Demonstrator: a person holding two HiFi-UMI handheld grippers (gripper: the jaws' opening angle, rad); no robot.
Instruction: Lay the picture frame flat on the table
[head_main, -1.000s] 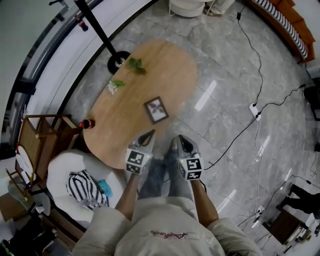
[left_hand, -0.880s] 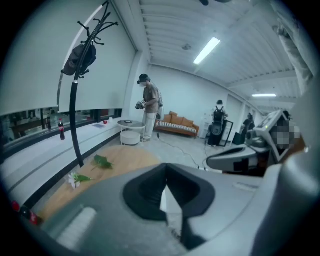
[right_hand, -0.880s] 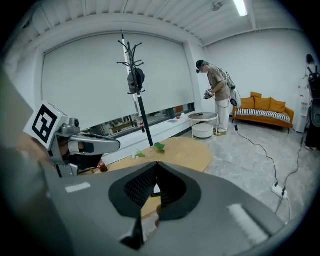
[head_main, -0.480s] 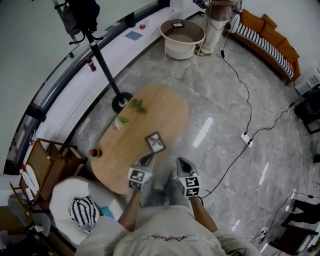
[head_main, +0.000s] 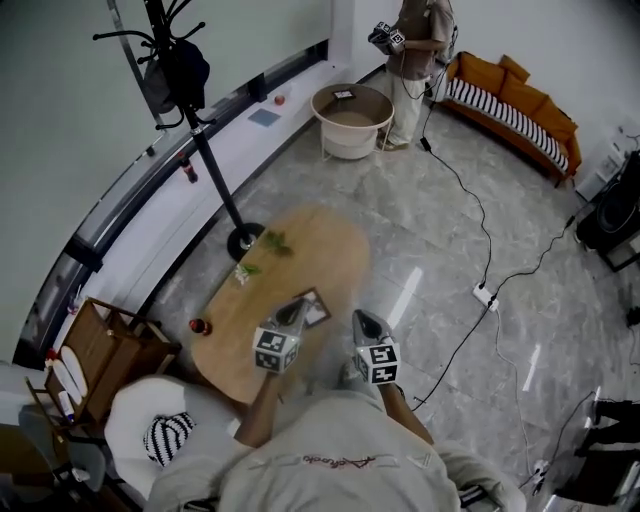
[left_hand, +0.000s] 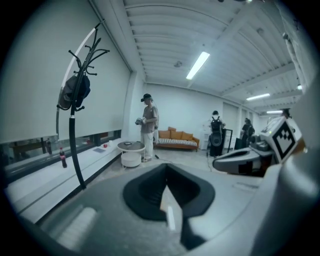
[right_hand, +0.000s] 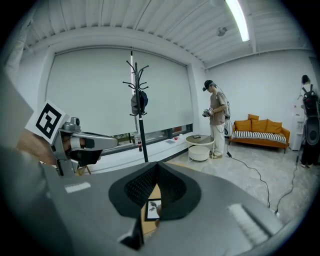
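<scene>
The picture frame (head_main: 318, 311) lies flat on the oval wooden table (head_main: 270, 310), near its right edge; it holds a pale print in a dark border. My left gripper (head_main: 296, 306) hovers over the frame's near corner and hides part of it. Its jaws are shut and empty (left_hand: 166, 167). My right gripper (head_main: 358, 318) is held beside it over the floor past the table's edge, also shut on nothing (right_hand: 157, 165). Through the slit below its pads, the right gripper view shows the frame (right_hand: 153, 209) far below.
Two leafy sprigs (head_main: 275, 242) and a small red bottle (head_main: 199, 326) sit on the table. A coat stand (head_main: 200, 140) rises behind it. A white armchair (head_main: 140, 430) and wooden rack (head_main: 100, 350) stand left. Cables (head_main: 480, 270) cross the floor; a person (head_main: 410, 50) stands far off.
Both grippers have risen well above the table, still shut and side by side. The head view has lifted too, so the table and frame look smaller and more room shows.
</scene>
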